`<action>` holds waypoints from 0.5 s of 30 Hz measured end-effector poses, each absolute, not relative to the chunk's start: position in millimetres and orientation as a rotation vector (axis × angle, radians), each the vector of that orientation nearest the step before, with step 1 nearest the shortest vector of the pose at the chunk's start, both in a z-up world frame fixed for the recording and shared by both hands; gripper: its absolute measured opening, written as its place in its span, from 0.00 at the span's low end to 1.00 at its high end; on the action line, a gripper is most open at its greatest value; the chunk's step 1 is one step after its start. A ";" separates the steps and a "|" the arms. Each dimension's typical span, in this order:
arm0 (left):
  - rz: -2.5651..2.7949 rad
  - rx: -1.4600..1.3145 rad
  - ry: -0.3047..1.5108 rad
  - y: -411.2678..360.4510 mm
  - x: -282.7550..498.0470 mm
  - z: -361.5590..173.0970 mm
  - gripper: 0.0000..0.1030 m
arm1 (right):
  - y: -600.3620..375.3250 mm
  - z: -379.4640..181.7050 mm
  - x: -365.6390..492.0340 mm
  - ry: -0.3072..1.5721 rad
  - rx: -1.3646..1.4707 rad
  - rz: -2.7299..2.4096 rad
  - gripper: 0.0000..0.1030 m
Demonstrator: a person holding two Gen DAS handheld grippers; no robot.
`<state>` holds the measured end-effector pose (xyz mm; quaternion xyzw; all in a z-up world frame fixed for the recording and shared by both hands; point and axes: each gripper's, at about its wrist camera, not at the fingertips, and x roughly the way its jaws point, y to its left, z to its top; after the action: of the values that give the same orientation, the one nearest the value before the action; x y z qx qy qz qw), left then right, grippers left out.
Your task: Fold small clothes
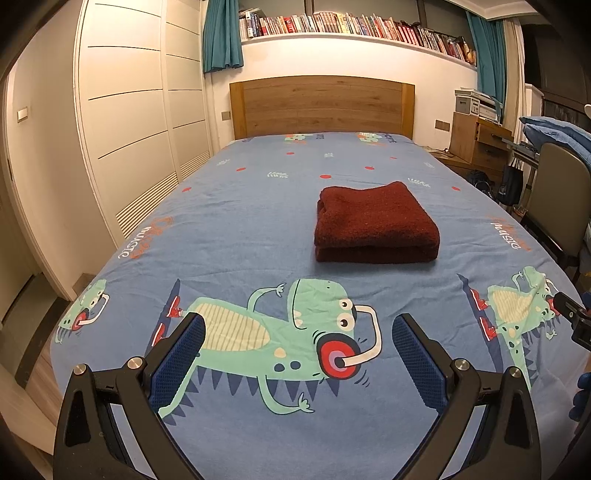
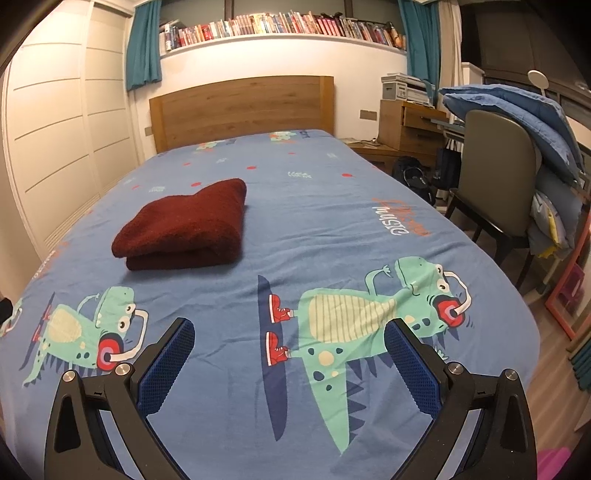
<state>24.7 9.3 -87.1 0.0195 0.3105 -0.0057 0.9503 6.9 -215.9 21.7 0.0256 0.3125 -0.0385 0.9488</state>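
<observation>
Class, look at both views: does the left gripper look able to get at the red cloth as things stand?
Probably yes. The left gripper is open and empty, and only bare bedsheet lies between it and the folded red cloth. It must move forward first.

A wooden headboard [image 1: 321, 105] stands below the bookshelf [image 1: 354, 27]; right of it a desk [image 2: 408, 125] and chair [image 2: 496, 177].
</observation>
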 end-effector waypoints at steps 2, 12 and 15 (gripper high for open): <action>-0.011 0.040 0.632 9.2 24.8 -87.8 0.97 | -215.7 21.6 6.9 0.636 0.051 -0.079 1.00; -0.010 0.042 0.637 10.3 25.3 -91.1 0.97 | -215.6 21.6 6.8 0.636 0.051 -0.078 1.00; -0.011 0.042 0.638 10.8 24.8 -92.5 0.97 | -215.6 21.5 6.7 0.637 0.052 -0.079 1.00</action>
<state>24.8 10.8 -92.5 0.0207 0.3136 -0.0056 0.9493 6.7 -215.6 21.5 0.0256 0.3129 -0.0386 0.9486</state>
